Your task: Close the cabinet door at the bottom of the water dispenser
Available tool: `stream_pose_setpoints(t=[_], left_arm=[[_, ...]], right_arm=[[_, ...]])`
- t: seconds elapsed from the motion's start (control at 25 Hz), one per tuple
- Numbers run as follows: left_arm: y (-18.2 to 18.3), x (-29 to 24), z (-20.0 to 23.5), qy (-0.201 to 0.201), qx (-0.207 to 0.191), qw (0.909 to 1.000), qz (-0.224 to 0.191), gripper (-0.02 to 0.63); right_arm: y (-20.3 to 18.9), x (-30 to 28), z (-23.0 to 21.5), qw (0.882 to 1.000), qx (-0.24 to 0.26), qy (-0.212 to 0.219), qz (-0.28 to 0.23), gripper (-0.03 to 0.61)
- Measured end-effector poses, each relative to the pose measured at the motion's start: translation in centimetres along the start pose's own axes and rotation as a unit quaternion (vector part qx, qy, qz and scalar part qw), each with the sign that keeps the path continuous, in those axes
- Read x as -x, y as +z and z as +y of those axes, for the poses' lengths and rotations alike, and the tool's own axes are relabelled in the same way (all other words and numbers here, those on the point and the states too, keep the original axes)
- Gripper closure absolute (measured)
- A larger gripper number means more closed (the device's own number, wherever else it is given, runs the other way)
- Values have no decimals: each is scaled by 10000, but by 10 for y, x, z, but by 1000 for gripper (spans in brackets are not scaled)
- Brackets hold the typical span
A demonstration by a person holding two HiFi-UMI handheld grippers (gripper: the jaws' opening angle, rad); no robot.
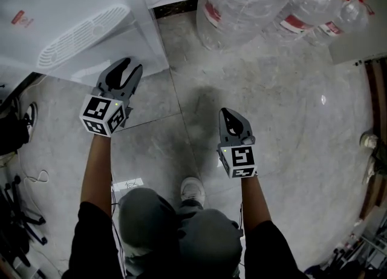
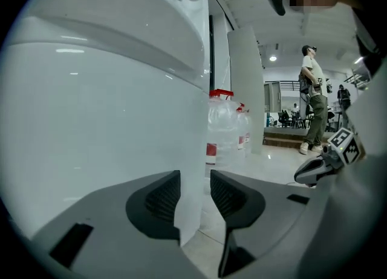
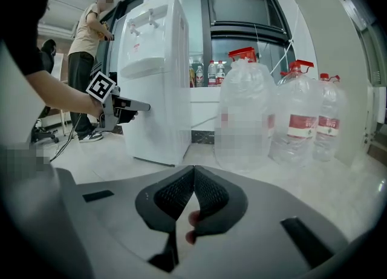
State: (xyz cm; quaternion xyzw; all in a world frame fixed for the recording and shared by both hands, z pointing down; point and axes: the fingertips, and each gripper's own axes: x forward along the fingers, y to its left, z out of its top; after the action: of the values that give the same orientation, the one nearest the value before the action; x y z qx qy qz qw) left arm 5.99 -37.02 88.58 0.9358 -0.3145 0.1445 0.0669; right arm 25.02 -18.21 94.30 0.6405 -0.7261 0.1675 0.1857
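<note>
The white water dispenser (image 1: 78,23) stands at the upper left of the head view, and the right gripper view shows it (image 3: 154,90) upright with its taps on top. My left gripper (image 1: 130,66) is at its lower front panel. Seen from the left gripper view, its jaws (image 2: 195,181) are open, with the vertical edge of that white panel (image 2: 190,150) between the pads and a narrow gap on the right side. My right gripper (image 1: 228,112) hangs over the floor to the right, away from the dispenser. Its jaws (image 3: 194,172) are shut with nothing between them.
Several large clear water bottles (image 1: 242,5) stand on the floor right of the dispenser, also in the right gripper view (image 3: 245,114). Cables (image 1: 36,178) lie at the left. A person (image 2: 312,102) stands far off. Another person (image 3: 87,60) stands behind the dispenser.
</note>
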Motion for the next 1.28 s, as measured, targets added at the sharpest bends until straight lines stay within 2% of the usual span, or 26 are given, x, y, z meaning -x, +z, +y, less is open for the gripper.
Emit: stream_pose_setpoints(t=[0.12, 0.24, 0.36, 0.6, 0.76, 0.96, 1.28], left_arm=[[4, 9, -8, 39, 5, 10000, -54, 470], [11, 21, -13, 116, -23, 9999, -87, 530], [24, 34, -18, 193, -18, 9997, -168, 560], [49, 56, -23, 354, -145, 9991, -178, 595], [71, 73, -27, 419, -26, 9990, -138, 597], [115, 105, -36, 510, 129, 9985, -122, 598], [204, 169, -41, 854, 531, 9945, -292, 598]], right_arm=[[9, 0, 8, 10000, 15, 62, -57, 565], [24, 1, 18, 9998, 46, 148, -126, 566], [39, 5, 28, 9996, 59, 213, -170, 565], [73, 17, 44, 9993, 7, 299, -209, 566], [105, 32, 50, 9992, -31, 346, -210, 566], [155, 55, 59, 9990, -61, 408, -189, 566], [250, 102, 79, 9984, -68, 523, -225, 566]])
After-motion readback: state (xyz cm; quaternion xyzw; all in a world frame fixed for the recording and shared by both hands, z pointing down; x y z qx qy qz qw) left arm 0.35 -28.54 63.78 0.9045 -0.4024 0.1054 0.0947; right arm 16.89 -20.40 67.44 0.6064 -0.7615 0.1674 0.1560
